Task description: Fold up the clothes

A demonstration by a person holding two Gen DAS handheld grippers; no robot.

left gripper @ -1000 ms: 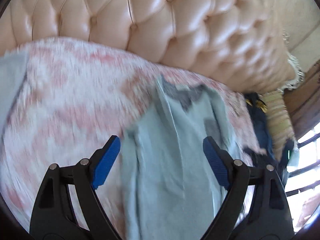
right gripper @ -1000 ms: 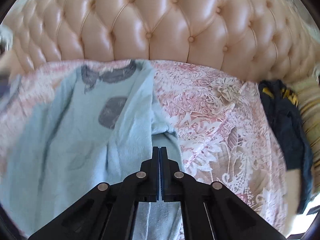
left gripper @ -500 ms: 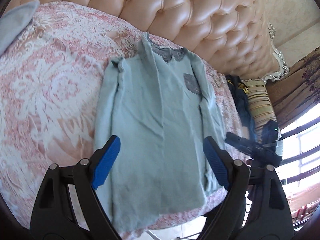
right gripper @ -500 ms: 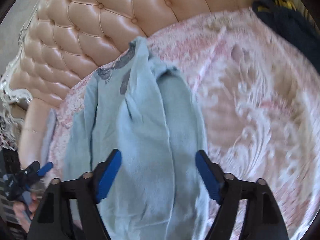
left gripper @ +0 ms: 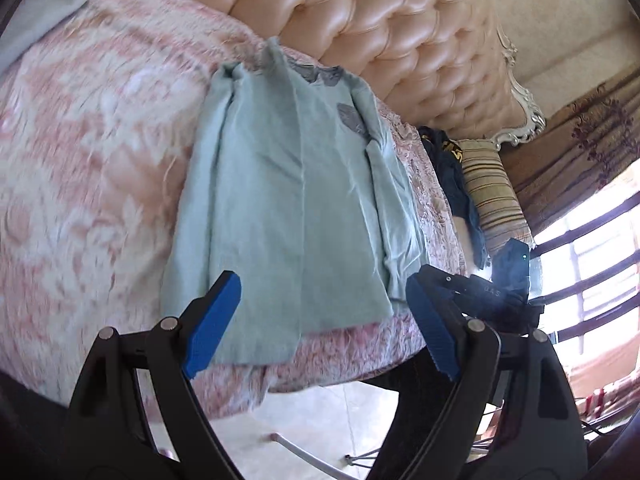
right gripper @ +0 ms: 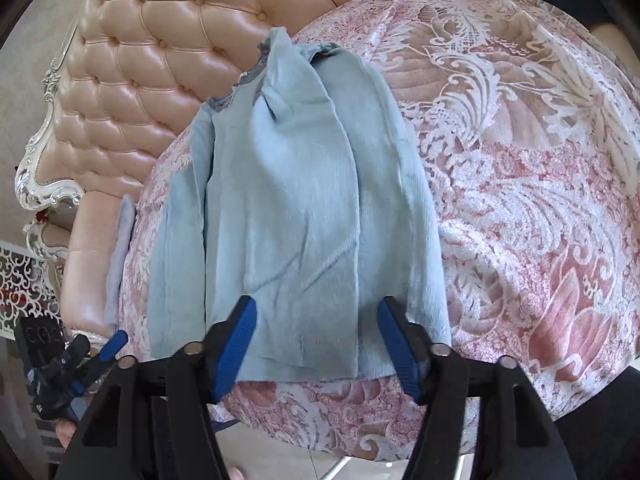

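Both grippers hang over the bed's near edge, holding nothing. The left gripper (left gripper: 322, 326) gapes wide, the right gripper (right gripper: 318, 346) too; the blue shirt (right gripper: 296, 208) lies flat just ahead.

The pale blue shirt (right gripper: 300, 216) is soft, matt knit cloth. It lies on a bedspread (right gripper: 520, 208) of woven, raised floral fabric. Behind the shirt, the headboard (left gripper: 380, 28) is glossy, smooth tufted leather. The left gripper (left gripper: 324, 324) has ridged blue plastic pads (left gripper: 212, 324) on matt black arms.
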